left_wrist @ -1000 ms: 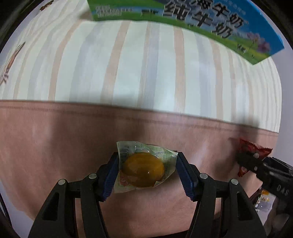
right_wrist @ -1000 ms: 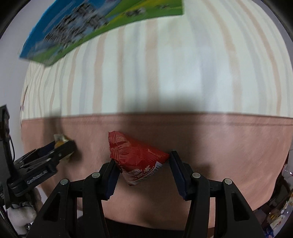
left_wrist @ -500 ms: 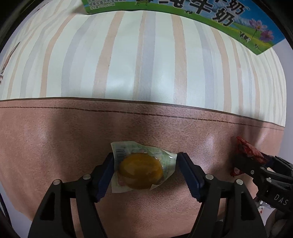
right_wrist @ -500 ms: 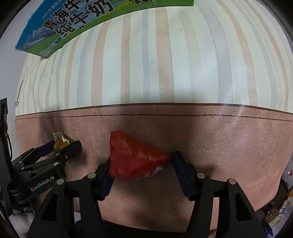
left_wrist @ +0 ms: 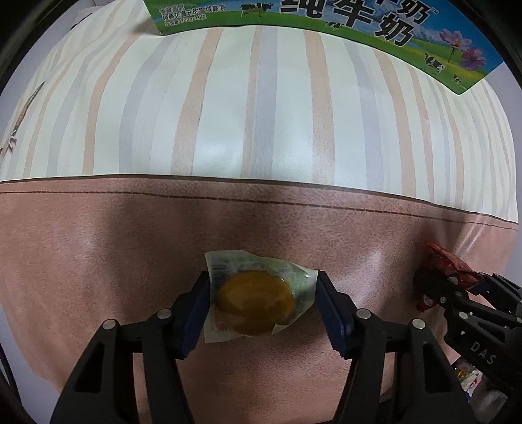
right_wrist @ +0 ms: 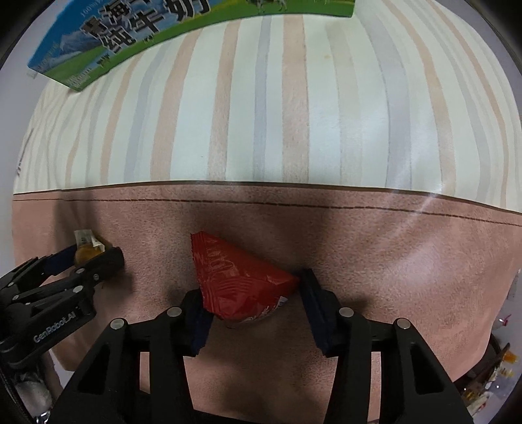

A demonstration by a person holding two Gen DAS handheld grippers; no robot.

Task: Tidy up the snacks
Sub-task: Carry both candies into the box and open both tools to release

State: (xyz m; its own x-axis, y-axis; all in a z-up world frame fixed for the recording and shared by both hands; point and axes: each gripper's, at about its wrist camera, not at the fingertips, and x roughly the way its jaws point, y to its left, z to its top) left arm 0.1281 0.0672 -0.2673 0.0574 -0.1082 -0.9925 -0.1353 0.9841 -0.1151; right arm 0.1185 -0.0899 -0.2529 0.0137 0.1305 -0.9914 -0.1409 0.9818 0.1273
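Closing in now, the left gripper [left_wrist: 261, 293] has its jaws around the clear snack packet [left_wrist: 257, 298] with the orange-yellow piece inside, both blue pads touching its wrapper edges. Beside it, the right gripper [right_wrist: 249, 295] closes its jaws on the red snack packet [right_wrist: 238, 283], pads pressing at both ends. Both packets sit over the pink band of the cloth [left_wrist: 130, 248], near its front edge. Across the striped part, at the far edge, lies the green-and-blue milk carton box [left_wrist: 326, 19].
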